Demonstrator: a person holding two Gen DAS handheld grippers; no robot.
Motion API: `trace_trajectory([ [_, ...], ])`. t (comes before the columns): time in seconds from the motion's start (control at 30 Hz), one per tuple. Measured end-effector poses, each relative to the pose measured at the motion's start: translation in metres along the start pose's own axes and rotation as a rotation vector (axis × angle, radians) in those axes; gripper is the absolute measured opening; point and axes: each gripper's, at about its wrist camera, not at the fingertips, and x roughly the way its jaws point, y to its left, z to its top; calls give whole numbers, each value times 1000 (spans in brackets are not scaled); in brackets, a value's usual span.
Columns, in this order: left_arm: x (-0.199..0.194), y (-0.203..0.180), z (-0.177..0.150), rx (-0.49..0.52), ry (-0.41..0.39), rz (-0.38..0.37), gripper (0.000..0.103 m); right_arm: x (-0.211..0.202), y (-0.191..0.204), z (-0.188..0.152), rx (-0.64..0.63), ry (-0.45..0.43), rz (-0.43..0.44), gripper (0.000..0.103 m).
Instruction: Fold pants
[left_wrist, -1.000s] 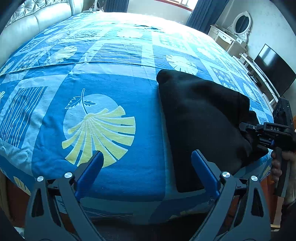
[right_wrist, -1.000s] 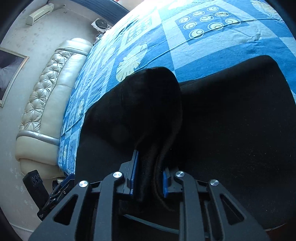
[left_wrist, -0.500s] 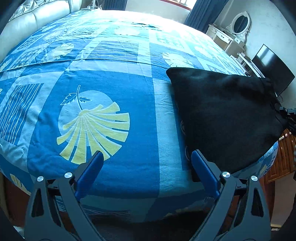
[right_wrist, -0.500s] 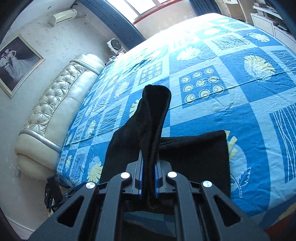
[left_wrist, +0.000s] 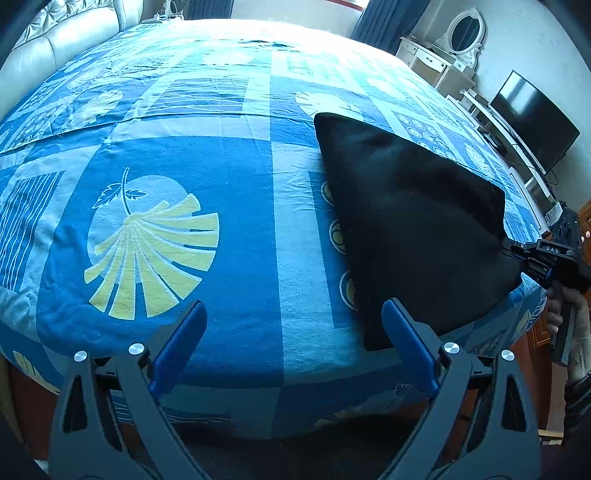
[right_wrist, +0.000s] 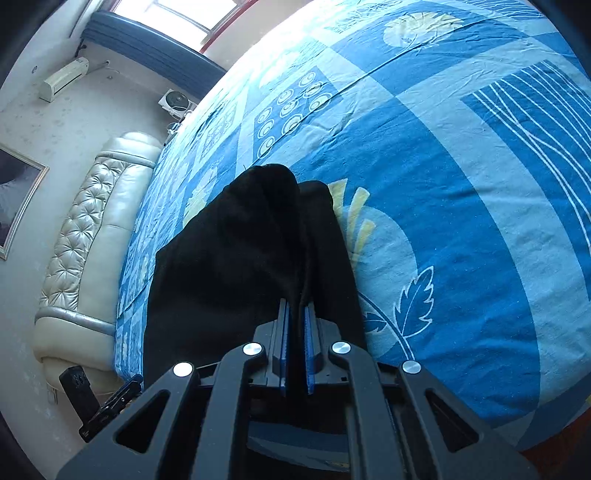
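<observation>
There were two grippers, the left gripper (left_wrist: 291, 332) and the right gripper (right_wrist: 295, 325), one pair of black pants (left_wrist: 413, 221), one bed (left_wrist: 221, 240), one television (left_wrist: 532, 122) far right, and one mirror (left_wrist: 463, 31).

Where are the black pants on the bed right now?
The black pants lie near the bed's front edge, on the right in the left wrist view, one corner pinched in the right gripper; the open left gripper hovers just beside them.
</observation>
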Motion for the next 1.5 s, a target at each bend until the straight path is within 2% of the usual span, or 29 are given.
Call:
trace_trajectory([
  [0.27,4,-3,-2,-2,15,-1,96,-1,-9,-2,50,-11,58,8],
  [0.4,7,-3,-2,-10,24,-10,96,-8,-9,-4,76,-12,87,21],
  [0.43,8,-2,-2,-13,28,-15,96,-11,-9,-5,85,-13,104,32],
  [0.47,8,-2,-3,-18,34,-24,96,-15,-9,-5,93,-20,124,49],
  [0.5,9,-1,-3,-25,40,-40,96,-21,-7,-6,97,-34,139,57],
  [0.53,11,0,-3,-36,49,-66,96,-28,-5,-8,94,-54,132,72],
  [0.57,12,1,-2,-51,59,-94,96,-35,-4,-9,85,-81,106,77],
  [0.67,18,2,0,-83,80,-170,96,-44,-5,-12,73,-96,93,78],
  [0.83,35,-10,4,-86,111,-289,96,-23,-18,-18,113,-21,116,79],
  [0.97,47,-11,9,-160,139,-394,96,-2,-24,-24,135,46,189,79],
  [1.03,56,-12,9,-198,167,-459,96,4,-24,-24,127,48,205,80],
  [1.13,66,-14,8,-236,178,-504,96,8,-22,-23,119,53,249,82],
  [1.23,70,-16,9,-248,168,-553,95,11,-14,-23,48,69,219,79],
  [1.27,72,-17,9,-243,169,-567,84,12,-11,-23,24,70,202,73],
  [1.3,75,-20,9,-233,178,-548,69,13,-9,-24,5,74,175,67],
  [1.33,78,-22,9,-225,187,-533,66,15,-9,-24,-2,81,153,57],
  [1.37,78,-22,8,-223,186,-530,60,16,-11,-25,1,79,157,54],
  [1.5,76,-21,9,-245,182,-515,46,16,-11,-26,-1,67,161,50],
])
